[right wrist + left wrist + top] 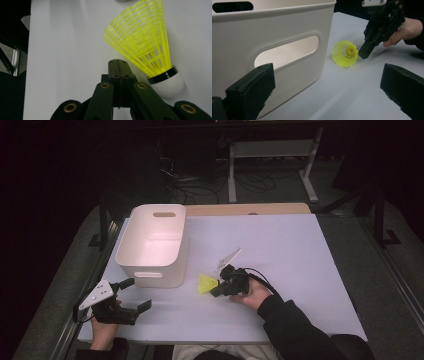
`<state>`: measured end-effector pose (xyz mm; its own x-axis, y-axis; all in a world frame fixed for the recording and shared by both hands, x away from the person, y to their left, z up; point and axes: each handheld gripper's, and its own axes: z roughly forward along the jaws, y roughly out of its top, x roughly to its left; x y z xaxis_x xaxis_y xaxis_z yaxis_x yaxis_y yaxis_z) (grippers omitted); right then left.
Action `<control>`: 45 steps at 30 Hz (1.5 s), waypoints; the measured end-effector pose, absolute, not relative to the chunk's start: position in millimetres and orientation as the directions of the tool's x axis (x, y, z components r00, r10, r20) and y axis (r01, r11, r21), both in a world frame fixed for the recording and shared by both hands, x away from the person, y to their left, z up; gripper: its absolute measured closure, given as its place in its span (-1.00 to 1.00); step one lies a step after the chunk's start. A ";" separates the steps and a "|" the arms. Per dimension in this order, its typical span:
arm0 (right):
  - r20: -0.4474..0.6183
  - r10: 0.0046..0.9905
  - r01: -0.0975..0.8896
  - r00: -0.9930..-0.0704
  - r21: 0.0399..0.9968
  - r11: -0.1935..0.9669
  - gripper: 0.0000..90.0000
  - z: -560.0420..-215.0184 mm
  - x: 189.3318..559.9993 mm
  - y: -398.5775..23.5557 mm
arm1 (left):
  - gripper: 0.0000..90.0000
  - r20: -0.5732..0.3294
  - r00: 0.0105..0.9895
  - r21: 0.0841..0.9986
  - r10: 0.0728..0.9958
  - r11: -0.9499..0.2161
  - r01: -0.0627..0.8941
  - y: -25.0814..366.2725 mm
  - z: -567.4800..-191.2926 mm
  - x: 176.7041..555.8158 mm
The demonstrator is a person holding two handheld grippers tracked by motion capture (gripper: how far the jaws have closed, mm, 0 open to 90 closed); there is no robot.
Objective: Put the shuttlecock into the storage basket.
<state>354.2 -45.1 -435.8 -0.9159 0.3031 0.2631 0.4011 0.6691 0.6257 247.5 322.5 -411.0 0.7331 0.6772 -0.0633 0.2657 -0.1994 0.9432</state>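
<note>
A yellow plastic shuttlecock (205,283) with a white cork tip lies on its side on the white table, just right of the white bin (152,245). My right gripper (218,290) sits at the shuttlecock's right side, jaws pressed together with nothing between them. In the right gripper view the shuttlecock (146,50) lies beside the shut tips (118,66), to their right. In the left gripper view the shuttlecock (345,53) shows its open skirt, with the right gripper (365,54) at its right. My left gripper (142,295) rests near the front left, jaws wide apart, holding nothing.
The white bin (277,27) has handle slots and stands close in front of the left gripper. A white feather-like piece (228,258) lies on the table behind the right gripper. The table's front edge (220,340) runs just beyond both hands.
</note>
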 end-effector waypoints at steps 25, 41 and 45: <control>0.233 0.358 0.420 -0.904 0.633 0.650 0.97 -435.8 371.4 -43.3 | -1.00 -0.063 0.734 0.943 0.676 -0.201 0.266 322.5 -411.1 247.7; 0.200 0.397 0.429 -0.896 0.625 0.652 0.97 -434.3 382.7 -33.8 | -1.00 -0.063 0.735 0.943 0.675 -0.200 0.265 322.6 -411.0 247.6; 0.199 0.406 0.434 -0.892 0.630 0.645 0.97 -433.8 386.3 -33.7 | -1.00 -0.064 0.735 0.943 0.675 -0.200 0.265 322.6 -411.0 247.6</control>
<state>386.3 -33.7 -433.8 -0.8920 0.4059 0.1987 0.4336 0.6445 0.6298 247.6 322.6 -411.0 0.7353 0.6748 -0.0635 0.2651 -0.2001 0.9432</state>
